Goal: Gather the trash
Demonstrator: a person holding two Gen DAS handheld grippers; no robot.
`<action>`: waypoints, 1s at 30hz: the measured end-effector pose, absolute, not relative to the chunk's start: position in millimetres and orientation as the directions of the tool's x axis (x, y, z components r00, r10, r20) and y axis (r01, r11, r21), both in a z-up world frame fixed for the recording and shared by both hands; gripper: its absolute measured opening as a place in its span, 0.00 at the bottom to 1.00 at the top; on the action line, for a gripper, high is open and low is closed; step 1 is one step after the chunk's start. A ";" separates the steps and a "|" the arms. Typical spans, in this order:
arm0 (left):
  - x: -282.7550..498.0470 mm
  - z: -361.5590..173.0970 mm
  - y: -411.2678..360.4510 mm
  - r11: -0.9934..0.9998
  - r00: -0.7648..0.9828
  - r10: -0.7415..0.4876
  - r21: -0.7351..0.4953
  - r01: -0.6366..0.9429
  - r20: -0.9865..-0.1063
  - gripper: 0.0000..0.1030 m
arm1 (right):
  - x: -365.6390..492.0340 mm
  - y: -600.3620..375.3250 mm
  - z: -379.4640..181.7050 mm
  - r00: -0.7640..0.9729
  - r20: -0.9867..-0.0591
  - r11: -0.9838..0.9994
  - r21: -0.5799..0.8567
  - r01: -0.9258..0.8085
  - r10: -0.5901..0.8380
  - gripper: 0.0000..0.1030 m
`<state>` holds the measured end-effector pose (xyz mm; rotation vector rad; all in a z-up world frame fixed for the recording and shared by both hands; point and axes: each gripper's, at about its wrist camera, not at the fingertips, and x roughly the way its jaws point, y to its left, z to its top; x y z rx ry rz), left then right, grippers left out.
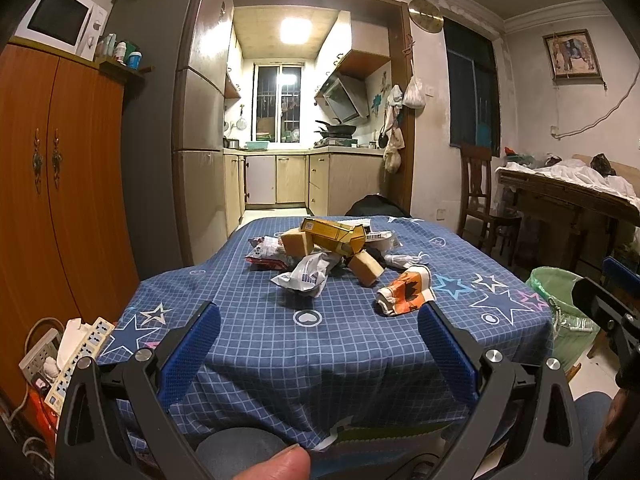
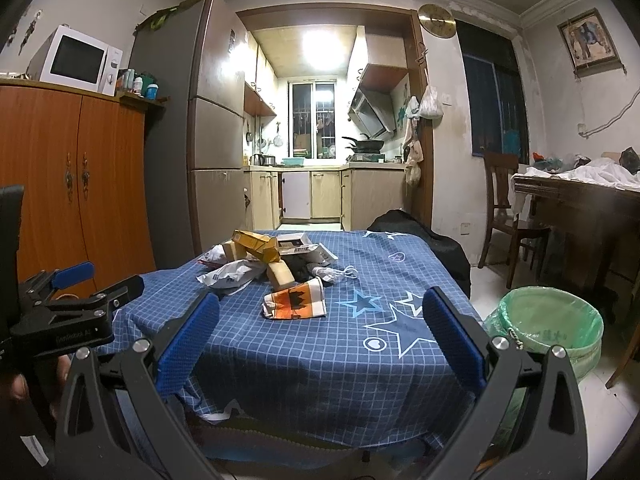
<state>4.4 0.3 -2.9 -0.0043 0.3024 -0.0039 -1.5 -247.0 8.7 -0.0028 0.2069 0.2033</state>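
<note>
- We see a blue tablecloth (image 1: 260,344) with a white grid and star prints.
- We see an orange-and-white crumpled paper cup (image 2: 295,301) with black shapes.
- We see a yellow cardboard carton (image 1: 332,233).
- We see a pale green bin liner (image 2: 548,322).

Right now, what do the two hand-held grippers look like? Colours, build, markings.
The left hand-held gripper and right hand-held gripper match: black skeletal frames with triangular cutouts, silver pivot bolts, and blue textured pads on both fingers. The left's body carries small, illegible white lettering in the right wrist view. No cables visible.
</note>
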 end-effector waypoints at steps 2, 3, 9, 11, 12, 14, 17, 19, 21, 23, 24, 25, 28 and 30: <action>4.9 -2.7 0.5 1.000 0.954 -0.004 -0.006 0.002 -0.299 0.95 | -1.0 -247.4 9.0 0.958 -0.207 0.979 0.020 -0.201 0.201 0.95; 5.1 -3.0 0.2 1.000 0.954 -0.004 -0.006 0.002 -0.299 0.95 | -0.8 -247.6 8.7 0.957 -0.207 0.979 0.019 -0.201 0.201 0.95; 5.3 -2.6 1.2 1.000 0.954 -0.005 -0.007 0.003 -0.300 0.95 | 0.5 -245.8 7.0 0.957 -0.213 0.980 0.018 -0.200 0.199 0.95; 5.8 -2.8 1.6 1.000 0.954 -0.005 -0.007 0.003 -0.301 0.95 | 0.4 -245.8 7.1 0.956 -0.214 0.980 0.018 -0.200 0.199 0.95; 6.4 -2.9 1.8 1.000 0.953 -0.006 -0.008 0.003 -0.302 0.95 | 0.5 -245.8 7.1 0.957 -0.213 0.980 0.018 -0.200 0.199 0.95; 6.5 -3.0 1.6 1.000 0.953 -0.004 -0.008 0.002 -0.302 0.95 | 0.4 -245.7 6.7 0.956 -0.214 0.980 0.016 -0.200 0.199 0.95; 6.8 -3.3 1.8 1.000 0.953 -0.004 -0.008 0.001 -0.304 0.95 | 0.9 -245.6 6.2 0.956 -0.216 0.980 0.018 -0.199 0.198 0.95; 8.2 -3.4 2.3 1.000 0.952 -0.004 -0.009 0.002 -0.305 0.95 | 2.3 -245.1 6.8 0.955 -0.220 0.980 0.018 -0.198 0.197 0.95; 8.1 -3.6 2.2 1.000 0.952 -0.003 -0.008 0.001 -0.306 0.95 | 3.1 -244.5 7.6 0.955 -0.223 0.980 0.018 -0.198 0.197 0.95; 8.1 -3.8 2.3 1.000 0.952 -0.002 -0.008 0.000 -0.307 0.95 | 3.5 -244.4 7.3 0.954 -0.225 0.980 0.017 -0.198 0.197 0.95; 8.5 -3.6 2.4 1.000 0.952 -0.004 -0.010 0.001 -0.307 0.95 | 3.6 -244.5 7.3 0.954 -0.226 0.980 0.017 -0.198 0.197 0.95; 8.6 -3.7 2.4 1.000 0.951 -0.004 -0.011 0.000 -0.308 0.95 | 3.6 -244.5 7.4 0.954 -0.226 0.980 0.016 -0.199 0.197 0.95; 9.6 -3.7 2.7 1.000 0.951 0.000 -0.010 -0.003 -0.310 0.95 | 3.7 -244.6 7.5 0.954 -0.225 0.980 0.017 -0.199 0.198 0.95; 10.2 -3.9 2.7 1.000 0.950 0.000 -0.012 -0.004 -0.312 0.95 | 3.7 -244.4 7.5 0.954 -0.226 0.980 0.017 -0.198 0.197 0.95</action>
